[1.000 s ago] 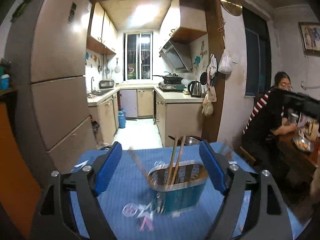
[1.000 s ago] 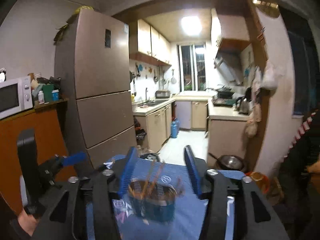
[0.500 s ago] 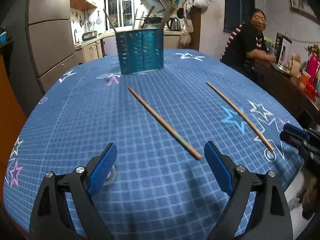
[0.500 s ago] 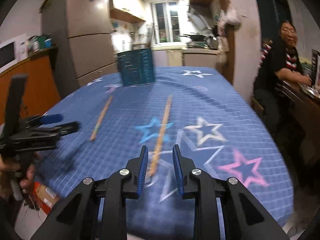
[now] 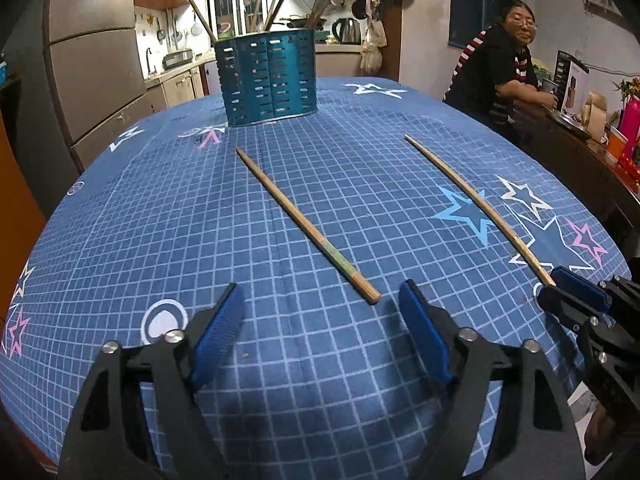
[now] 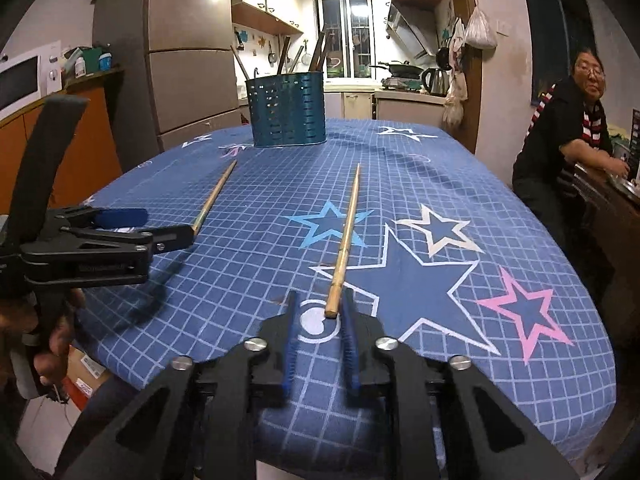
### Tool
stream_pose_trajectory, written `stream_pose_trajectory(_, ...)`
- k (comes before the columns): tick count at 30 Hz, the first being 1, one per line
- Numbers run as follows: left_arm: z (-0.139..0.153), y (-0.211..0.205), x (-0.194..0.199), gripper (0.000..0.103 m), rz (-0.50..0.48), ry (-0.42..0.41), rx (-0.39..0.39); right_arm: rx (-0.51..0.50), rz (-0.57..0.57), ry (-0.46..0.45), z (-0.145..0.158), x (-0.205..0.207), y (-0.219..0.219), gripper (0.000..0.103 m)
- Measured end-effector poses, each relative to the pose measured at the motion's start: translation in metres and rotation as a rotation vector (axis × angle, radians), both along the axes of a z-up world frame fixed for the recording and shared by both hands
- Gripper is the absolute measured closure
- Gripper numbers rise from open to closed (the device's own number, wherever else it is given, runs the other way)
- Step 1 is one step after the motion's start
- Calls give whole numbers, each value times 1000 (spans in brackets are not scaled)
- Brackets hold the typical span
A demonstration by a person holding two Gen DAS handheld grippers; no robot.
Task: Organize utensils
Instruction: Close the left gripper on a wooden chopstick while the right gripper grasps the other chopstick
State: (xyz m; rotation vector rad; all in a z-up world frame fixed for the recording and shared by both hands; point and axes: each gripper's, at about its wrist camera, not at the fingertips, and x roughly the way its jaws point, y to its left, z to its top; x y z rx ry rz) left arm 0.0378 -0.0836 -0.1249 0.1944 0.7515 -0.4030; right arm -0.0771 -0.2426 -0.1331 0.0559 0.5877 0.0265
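Note:
A teal perforated utensil holder (image 5: pixel 267 77) with several chopsticks in it stands at the table's far side; it also shows in the right wrist view (image 6: pixel 286 110). Two wooden chopsticks lie on the blue star cloth. The left chopstick (image 5: pixel 305 224) ends just ahead of my open, empty left gripper (image 5: pixel 320 316). The right chopstick (image 6: pixel 345 236) points at my right gripper (image 6: pixel 320 320), whose jaws stand narrowly apart around its near tip without gripping it. The right chopstick (image 5: pixel 478 208) and right gripper (image 5: pixel 572 296) show in the left view, the left gripper (image 6: pixel 120 226) in the right view.
The table with the blue grid cloth (image 6: pixel 420 200) ends close in front of both grippers. A person in black (image 6: pixel 568 136) sits at another table to the right. A fridge (image 6: pixel 188 60) and kitchen lie beyond.
Both grippers pulled back from the holder to the table's near edge and dropped low. The right gripper narrowed from wide open and now has the right chopstick's tip between its jaws.

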Motion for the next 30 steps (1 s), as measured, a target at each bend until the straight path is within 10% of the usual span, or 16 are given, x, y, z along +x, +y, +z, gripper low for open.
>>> stream_pose_trajectory(6,-4,-13,5,52,-9,31,20,-11,-5,-15,-2,-1,0,89)
stream_pose_trajectory(11,-4,-13,-2,92,7,14,25,-22,-12,-36,-4,-7,2,94)
stream_pose_trajectory(30,5,41,-36,98,1,-131,-127,-91,-27,-185,10,-32,7,95)
